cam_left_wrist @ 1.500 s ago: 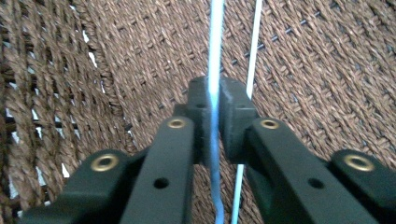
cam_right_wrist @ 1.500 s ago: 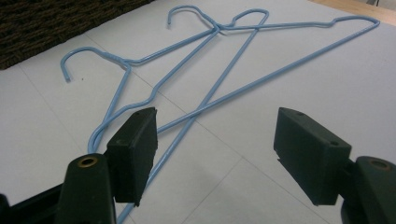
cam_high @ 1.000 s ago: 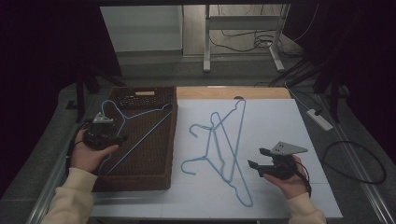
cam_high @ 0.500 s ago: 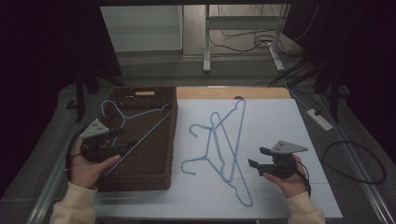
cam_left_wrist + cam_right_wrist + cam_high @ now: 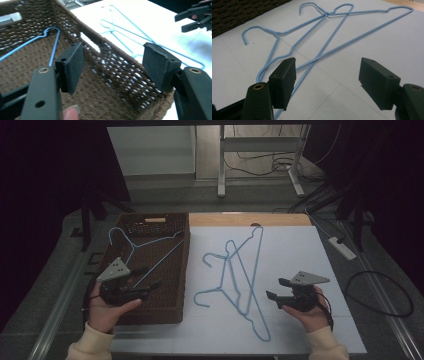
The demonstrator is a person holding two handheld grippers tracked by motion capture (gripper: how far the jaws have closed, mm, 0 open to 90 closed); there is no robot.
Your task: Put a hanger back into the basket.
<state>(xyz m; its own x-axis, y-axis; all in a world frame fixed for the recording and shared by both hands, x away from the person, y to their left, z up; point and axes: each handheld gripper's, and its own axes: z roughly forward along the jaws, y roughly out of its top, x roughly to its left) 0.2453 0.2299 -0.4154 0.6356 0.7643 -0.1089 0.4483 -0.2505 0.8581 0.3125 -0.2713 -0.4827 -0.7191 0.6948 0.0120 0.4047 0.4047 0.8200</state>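
A brown woven basket (image 5: 177,270) stands on the left of the white table, with one blue wire hanger (image 5: 131,247) lying inside it. Two more blue hangers (image 5: 240,275) lie crossed on the white tabletop (image 5: 300,255). My left gripper (image 5: 150,276) hovers open over the basket's near part, pointing right, with nothing between its jaws. In the left gripper view the basket's hanger (image 5: 51,42) lies beyond the left jaw. My right gripper (image 5: 275,288) is open just right of the crossed hangers (image 5: 319,32), and its jaws hold nothing.
A white power strip (image 5: 342,247) lies off the table's right edge, with a black cable loop (image 5: 380,292) on the floor. A wooden strip (image 5: 250,219) runs along the table's far edge. Metal legs (image 5: 220,160) stand beyond it.
My left gripper has drawn back from the hanger toward the basket's near end and turned to point right. The right gripper has stayed put.
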